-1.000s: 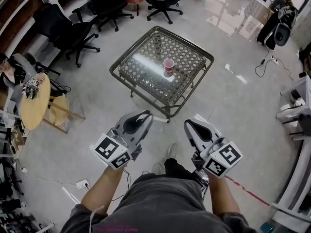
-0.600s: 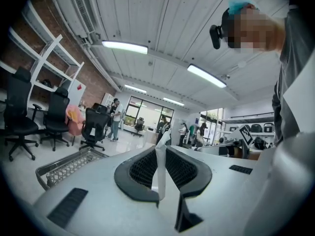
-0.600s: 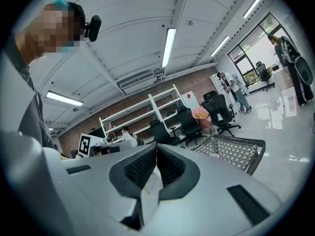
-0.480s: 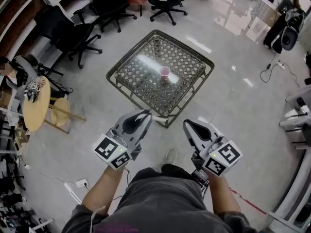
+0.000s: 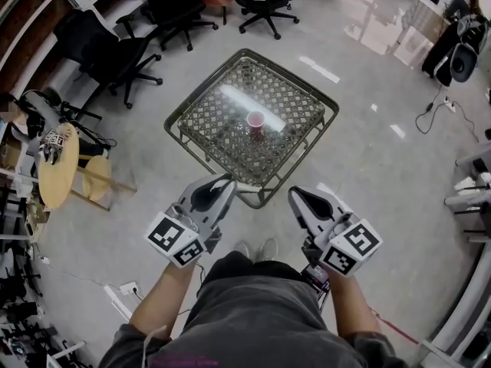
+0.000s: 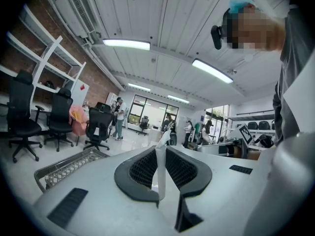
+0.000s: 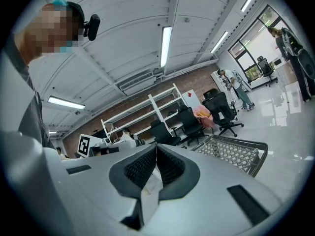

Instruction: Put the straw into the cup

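While the left hand-held gripper (image 5: 225, 182) pinches the white straw (image 6: 160, 173) upright, this reads as the approach step: the cup (image 5: 255, 123) stands near the centre of the surface (image 5: 206, 86), well apart from both grippers. Next: close in and tip the straw down over the cup mouth. Right hand-held gripper (image 5: 295, 194) is pressed together, empty. Straw shows only in the left gripper view, cup only in the head view.

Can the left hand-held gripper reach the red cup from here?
Probably not yet. The cup stands in the middle of the table, far beyond the left hand-held gripper. Nothing blocks the way; a step closer is needed.
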`<state>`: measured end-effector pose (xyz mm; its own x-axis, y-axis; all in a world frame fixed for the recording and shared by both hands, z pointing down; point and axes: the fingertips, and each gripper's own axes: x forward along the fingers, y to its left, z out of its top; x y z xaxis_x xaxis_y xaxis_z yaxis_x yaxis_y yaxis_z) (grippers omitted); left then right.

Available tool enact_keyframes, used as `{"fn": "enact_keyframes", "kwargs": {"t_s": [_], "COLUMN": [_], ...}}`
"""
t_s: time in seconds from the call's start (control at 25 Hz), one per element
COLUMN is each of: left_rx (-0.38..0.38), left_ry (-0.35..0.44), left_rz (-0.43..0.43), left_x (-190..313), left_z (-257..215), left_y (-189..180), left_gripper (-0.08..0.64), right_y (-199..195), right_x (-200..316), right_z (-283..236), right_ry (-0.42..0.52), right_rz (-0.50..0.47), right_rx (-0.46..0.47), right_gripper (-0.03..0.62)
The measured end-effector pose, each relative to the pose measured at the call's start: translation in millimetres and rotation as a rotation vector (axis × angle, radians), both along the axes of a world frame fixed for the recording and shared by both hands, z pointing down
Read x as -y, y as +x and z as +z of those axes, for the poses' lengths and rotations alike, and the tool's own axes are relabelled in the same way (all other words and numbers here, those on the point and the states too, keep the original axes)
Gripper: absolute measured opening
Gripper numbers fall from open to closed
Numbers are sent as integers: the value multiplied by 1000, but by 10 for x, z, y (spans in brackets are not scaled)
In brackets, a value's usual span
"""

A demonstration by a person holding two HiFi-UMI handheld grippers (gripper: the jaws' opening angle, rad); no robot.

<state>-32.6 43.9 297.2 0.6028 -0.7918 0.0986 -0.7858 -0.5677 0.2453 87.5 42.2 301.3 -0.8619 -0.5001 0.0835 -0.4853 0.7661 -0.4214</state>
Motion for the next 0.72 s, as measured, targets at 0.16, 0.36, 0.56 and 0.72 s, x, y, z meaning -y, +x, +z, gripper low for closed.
{"fn": "enact_keyframes", "kwargs": {"t_s": [0.16,0.36,0.56,0.72], "left_rx": [-1,-7,-18,-22], "left_ry": [-4,-17,-33,-48], "left_rz": [-3,10,33,54], "left_x": [128,321,594,829], "left_z": [35,125,260,330], "left_y": [5,5,-25,-102], "left_gripper": [55,55,55,55], "right_y": [3,0,-29,-110], "right_x": [112,281,507,721], "right_z": [20,98,200,278], "right_ry": [-3,-18,-36,-58], "right_rz": [-3,9,34,54], "right_rx": [-3,-13,-26,-39], "right_gripper": [14,14,14,14]}}
